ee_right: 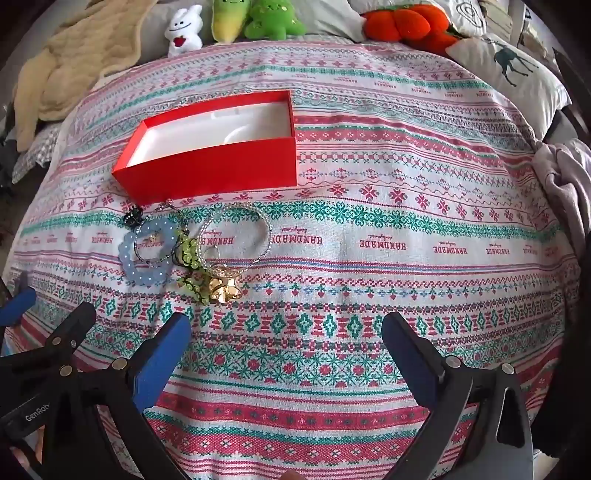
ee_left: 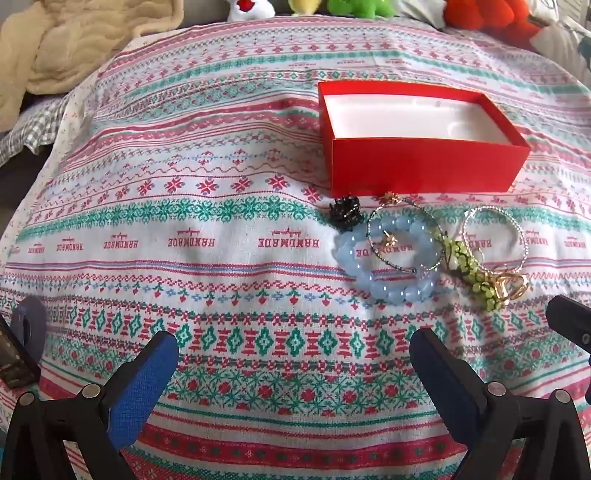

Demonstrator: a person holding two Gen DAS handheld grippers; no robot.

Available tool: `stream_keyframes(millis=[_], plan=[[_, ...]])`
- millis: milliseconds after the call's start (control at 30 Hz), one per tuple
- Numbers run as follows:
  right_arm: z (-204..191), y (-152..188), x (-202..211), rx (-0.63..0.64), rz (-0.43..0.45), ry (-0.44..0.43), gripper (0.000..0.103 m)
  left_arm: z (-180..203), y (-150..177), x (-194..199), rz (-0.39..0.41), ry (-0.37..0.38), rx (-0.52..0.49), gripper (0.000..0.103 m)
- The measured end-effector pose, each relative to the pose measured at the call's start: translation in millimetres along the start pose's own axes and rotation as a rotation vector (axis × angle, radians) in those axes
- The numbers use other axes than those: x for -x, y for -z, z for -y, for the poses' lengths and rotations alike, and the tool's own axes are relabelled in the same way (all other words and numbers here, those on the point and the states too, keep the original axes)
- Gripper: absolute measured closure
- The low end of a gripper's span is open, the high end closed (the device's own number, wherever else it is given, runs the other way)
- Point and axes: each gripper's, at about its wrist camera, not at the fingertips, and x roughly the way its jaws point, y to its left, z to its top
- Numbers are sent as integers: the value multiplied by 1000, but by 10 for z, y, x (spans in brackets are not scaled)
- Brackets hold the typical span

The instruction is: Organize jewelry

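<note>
An open red box with a white, empty inside stands on the patterned cloth. Just in front of it lies a pile of jewelry: a pale blue bead bracelet, a green bead bracelet, a silver bangle, gold rings and a small black piece. My left gripper is open, near and left of the pile. My right gripper is open too, near and right of it. Neither holds anything.
The patterned cloth covers a bed. Plush toys line the far edge, with a beige blanket at far left and a deer-print pillow at far right. A grey garment lies on the right.
</note>
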Motion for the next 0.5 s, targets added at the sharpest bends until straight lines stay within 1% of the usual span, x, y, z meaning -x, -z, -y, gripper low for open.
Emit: stream_keyframes(millis=[33,67,133,233,500], plan=[[-6,2,10,3,3,-6,0,-33,-13,-2,-4,11,12,0],[-16,7,20,8,7,-7,0,-40,-26,-19,0,4,12,0],[44,-91,-40,7,-17,-11,0,-53,-62,-53,-9,-6,17,0],[-15,-41,-6,17,7,32,0,-35,3,-66,9,-18,19,0],[-81,-30,-7,38,8,55,0,-128,22,-111,5,-15,37,0]])
